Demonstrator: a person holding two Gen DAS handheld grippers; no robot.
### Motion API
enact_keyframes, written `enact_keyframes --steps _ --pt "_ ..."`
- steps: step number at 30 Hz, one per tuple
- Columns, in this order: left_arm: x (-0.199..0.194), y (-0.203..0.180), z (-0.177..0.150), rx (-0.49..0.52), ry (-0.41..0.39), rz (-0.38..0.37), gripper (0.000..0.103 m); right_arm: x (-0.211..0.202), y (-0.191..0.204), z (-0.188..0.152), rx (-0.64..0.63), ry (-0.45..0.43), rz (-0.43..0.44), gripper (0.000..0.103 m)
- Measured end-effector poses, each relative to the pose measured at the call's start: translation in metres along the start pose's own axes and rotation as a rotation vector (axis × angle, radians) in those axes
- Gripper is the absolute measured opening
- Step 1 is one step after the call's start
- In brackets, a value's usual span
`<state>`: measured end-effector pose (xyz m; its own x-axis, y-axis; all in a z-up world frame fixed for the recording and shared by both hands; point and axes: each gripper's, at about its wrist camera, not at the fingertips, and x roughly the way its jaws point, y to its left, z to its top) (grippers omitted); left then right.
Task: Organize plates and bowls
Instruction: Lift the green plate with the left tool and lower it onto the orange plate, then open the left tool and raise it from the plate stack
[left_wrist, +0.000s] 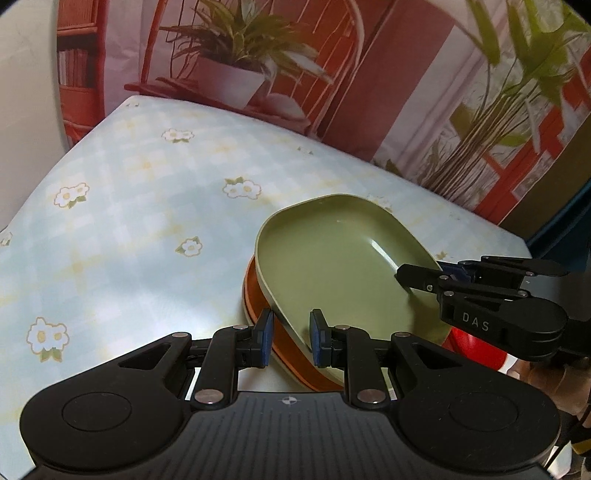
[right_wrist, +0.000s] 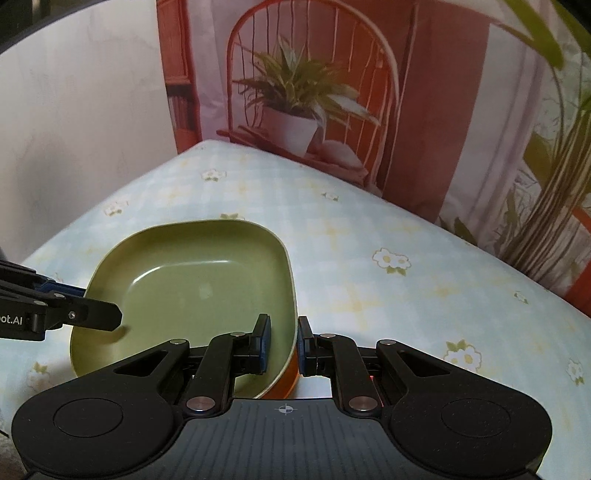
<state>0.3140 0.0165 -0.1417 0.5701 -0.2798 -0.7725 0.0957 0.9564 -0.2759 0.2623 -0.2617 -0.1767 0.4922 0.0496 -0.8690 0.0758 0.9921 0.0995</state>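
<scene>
The upper dish (left_wrist: 332, 266) sits nested in the lower dish (left_wrist: 288, 354), both on the tabletop (left_wrist: 129, 221) near its front edge. The left claw (left_wrist: 289, 341) straddles the stack's rim on one side; the right claw (right_wrist: 283, 345) straddles the opposite rim. A printed backdrop (right_wrist: 314, 92) stands behind the tabletop's rear edge.

I'm working in a home, at a table (left_wrist: 110, 221) covered with a pale blue checked cloth printed with small white flowers. My dishes on it are household ones: a green bowl (left_wrist: 332, 266) sitting in an orange one (left_wrist: 255, 314). Behind the table hangs a printed backdrop (right_wrist: 332, 92) showing a potted plant on a red chair, with bookshelves at its edge. A plain white wall (right_wrist: 81, 110) stands to the left.
</scene>
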Motion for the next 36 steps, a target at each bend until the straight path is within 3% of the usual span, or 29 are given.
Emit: enact_keyframes --steps 18,36 --pt "0.013 0.0 0.001 0.003 0.05 0.019 0.022 0.019 0.002 0.0 -0.025 0.042 -0.01 0.015" --pt "0.002 0.002 0.0 0.014 0.018 0.015 0.027 0.02 0.004 0.0 -0.039 0.043 -0.034 0.015"
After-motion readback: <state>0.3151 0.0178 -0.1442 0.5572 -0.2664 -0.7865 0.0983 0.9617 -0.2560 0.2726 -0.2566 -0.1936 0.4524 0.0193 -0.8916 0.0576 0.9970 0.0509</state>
